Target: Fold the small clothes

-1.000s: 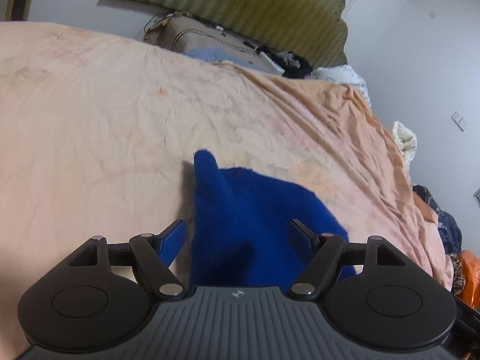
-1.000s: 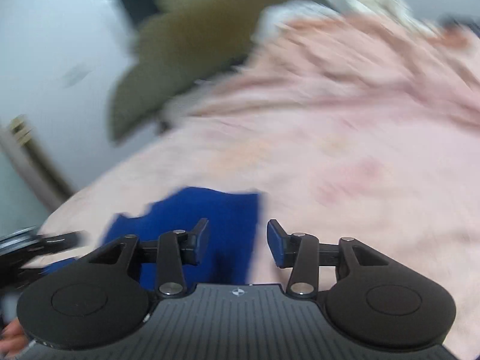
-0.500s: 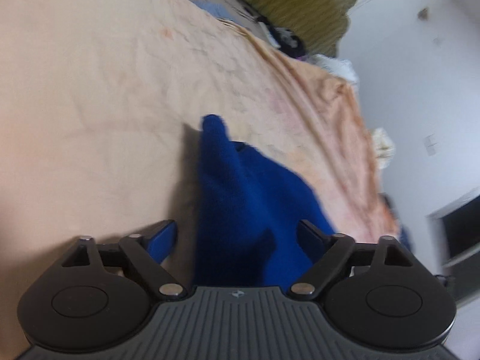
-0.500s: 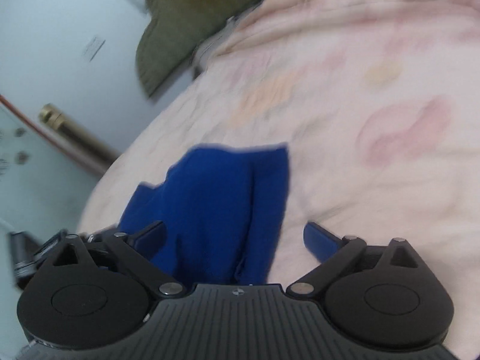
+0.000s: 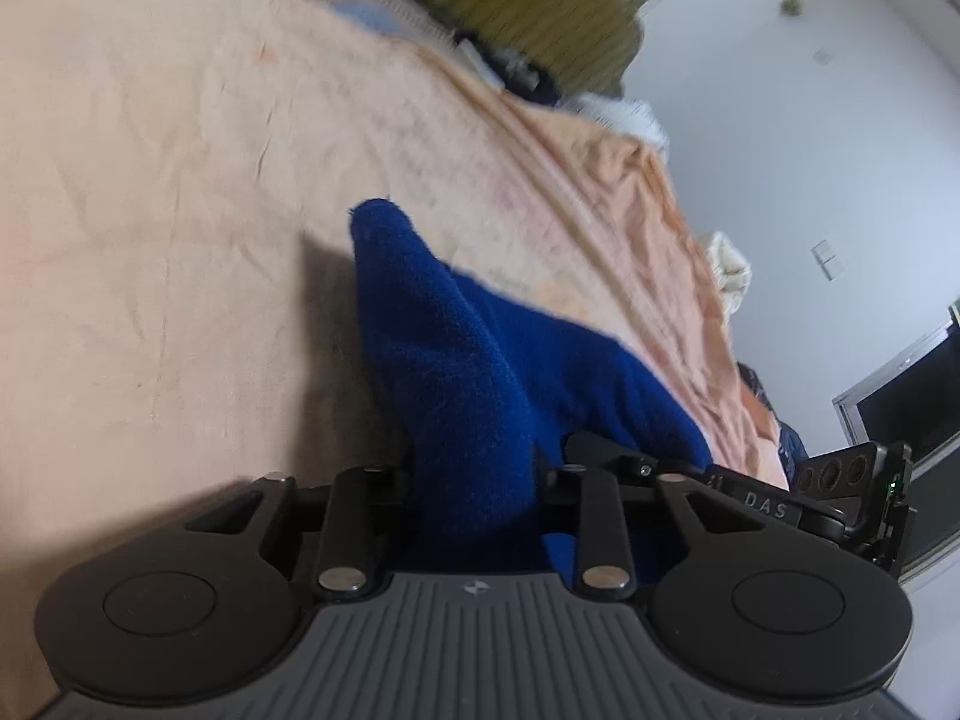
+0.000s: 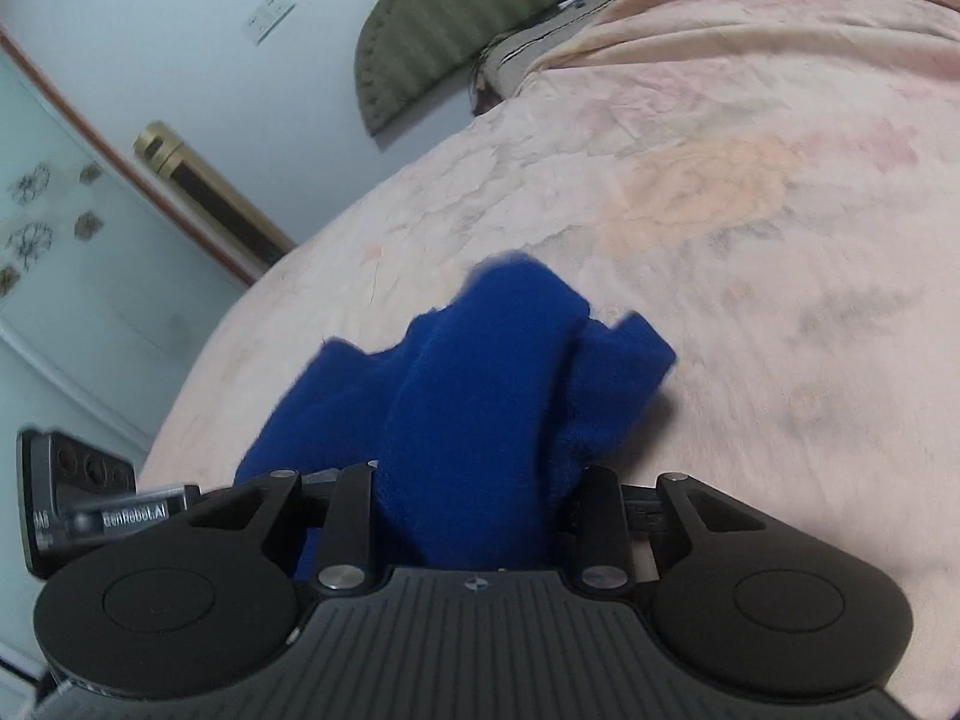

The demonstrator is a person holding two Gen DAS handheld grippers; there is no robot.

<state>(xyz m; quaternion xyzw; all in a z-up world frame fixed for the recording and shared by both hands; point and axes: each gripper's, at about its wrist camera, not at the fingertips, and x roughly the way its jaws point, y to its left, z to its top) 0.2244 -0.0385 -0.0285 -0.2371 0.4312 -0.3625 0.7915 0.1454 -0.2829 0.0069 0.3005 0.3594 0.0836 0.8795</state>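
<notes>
Your left tool [image 5: 474, 474] and right tool [image 6: 474, 480] have just closed, each gripping the blue cloth [image 5: 456, 360] on the bed [image 5: 150, 180].

Both tongs have just been closing: the left tongs [image 5: 474, 474] now pinch a bunched ridge of the blue garment [image 5: 456, 372], and the right tongs [image 6: 471, 492] clamp its other edge, which lay flat before.

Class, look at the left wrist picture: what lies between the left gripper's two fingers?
A bunched fold of the blue cloth fills the left gripper, its jaws having just closed on it; the left wrist view shows this.
</notes>
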